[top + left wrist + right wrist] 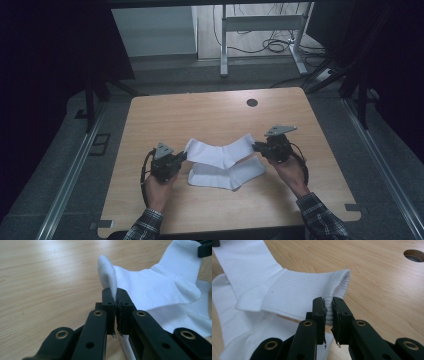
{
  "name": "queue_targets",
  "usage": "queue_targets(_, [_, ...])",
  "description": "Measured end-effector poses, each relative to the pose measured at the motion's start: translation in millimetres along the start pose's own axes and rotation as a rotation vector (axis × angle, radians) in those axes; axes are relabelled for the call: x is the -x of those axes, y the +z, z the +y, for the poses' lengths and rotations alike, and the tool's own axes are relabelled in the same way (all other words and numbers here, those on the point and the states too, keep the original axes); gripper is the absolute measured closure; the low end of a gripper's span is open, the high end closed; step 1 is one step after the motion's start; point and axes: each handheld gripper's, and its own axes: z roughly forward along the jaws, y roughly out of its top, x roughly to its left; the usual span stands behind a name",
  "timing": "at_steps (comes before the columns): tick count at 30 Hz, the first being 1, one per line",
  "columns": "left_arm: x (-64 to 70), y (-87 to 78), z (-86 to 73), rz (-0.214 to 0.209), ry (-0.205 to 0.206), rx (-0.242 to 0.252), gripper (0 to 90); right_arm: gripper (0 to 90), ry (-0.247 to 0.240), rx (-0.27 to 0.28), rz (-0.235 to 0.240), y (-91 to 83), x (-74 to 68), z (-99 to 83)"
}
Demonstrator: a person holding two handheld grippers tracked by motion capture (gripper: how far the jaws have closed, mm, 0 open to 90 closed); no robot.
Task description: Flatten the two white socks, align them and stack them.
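Two white ribbed cotton socks, counted. Upper sock [220, 152] strung between both tools, sagging at the heel, its toe end pinched in the left gripper [114, 305], jaws closed tight on the fabric; ribbed cuff clamped in the right gripper [329, 311], jaws nearly shut with cloth between. Second white sock [226, 176] lying flat just below and nearer the hands, partly under the held one, on the light wooden table [170, 112]. Round cable hole [252, 102] well beyond the right tool.

Step in hand, as judged: aligning the held sock over its mate for pairing. Next move likely calls for lowering both ends evenly, toe over toe, cuff over cuff, before releasing.
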Motion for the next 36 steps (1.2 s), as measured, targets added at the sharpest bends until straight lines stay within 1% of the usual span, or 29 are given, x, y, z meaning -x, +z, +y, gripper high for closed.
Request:
queue_targets(2, [4.3, -1.6, -2.0, -0.004, 0.010, -0.004, 86.5, 80.1, 0.000, 0.006, 0.001, -5.9, -2.0, -2.3])
queue_targets(8, [17.9, -8.3, -11.4, -0.021, 0.023, -0.006, 86.5, 80.1, 0.013, 0.012, 0.008, -21.9, -5.9, -10.5])
queue_targets(10, [23.1, -10.6, -14.8, -0.024, 0.029, -0.009, 86.4, 80.1, 0.015, 0.010, 0.011, -25.3, -7.3, -13.9])
queue_targets(15, [33.5, -16.1, -23.5, -0.036, 0.034, -0.014, 86.4, 80.1, 0.023, -0.017, 0.022, -32.1, -12.2, -24.4])
queue_targets(20, [42.0, -17.9, -32.5, -0.035, 0.039, -0.029, 86.4, 80.0, 0.014, -0.047, 0.035, -31.7, -18.1, -30.6])
queue_targets(23, [44.3, -14.2, -36.5, -0.021, 0.047, -0.057, 86.2, 80.0, 0.001, -0.077, 0.034, -26.1, -20.2, -32.9])
queue_targets(24, [44.8, -11.9, -38.3, -0.011, 0.046, -0.075, 86.1, 79.9, 0.002, -0.084, 0.032, -24.2, -20.6, -33.6])
queue_targets(25, [45.1, -10.1, -39.6, -0.001, 0.043, -0.092, 85.8, 79.7, -0.002, -0.106, 0.028, -21.1, -20.9, -35.0])
queue_targets(27, [44.6, -5.5, -41.9, 0.030, 0.042, -0.141, 81.9, 78.4, -0.008, -0.146, 0.013, -16.0, -21.5, -37.7])
queue_targets(28, [44.6, -3.3, -43.3, 0.046, 0.033, -0.157, 78.4, 76.5, -0.008, -0.167, 0.006, -13.3, -21.1, -39.4])
queue_targets(30, [43.4, -1.0, -44.2, 0.072, 0.032, -0.172, 67.2, 73.1, 0.000, -0.200, -0.003, -9.1, -18.7, -42.7])
queue_targets(31, [42.2, -1.4, -43.2, 0.074, 0.029, -0.172, 62.4, 70.8, 0.006, -0.212, -0.002, -8.3, -17.7, -43.3])
queue_targets(32, [41.4, -3.0, -41.7, 0.074, 0.028, -0.158, 58.7, 68.8, 0.011, -0.214, -0.001, -8.9, -16.7, -43.5])
queue_targets(33, [40.7, -5.0, -39.5, 0.078, 0.031, -0.143, 54.9, 66.6, 0.010, -0.200, -0.006, -11.0, -16.4, -42.6])
queue_targets(36, [38.1, -7.2, -32.9, 0.067, 0.025, -0.109, 49.3, 60.7, 0.005, -0.143, -0.027, -17.4, -15.4, -36.6])
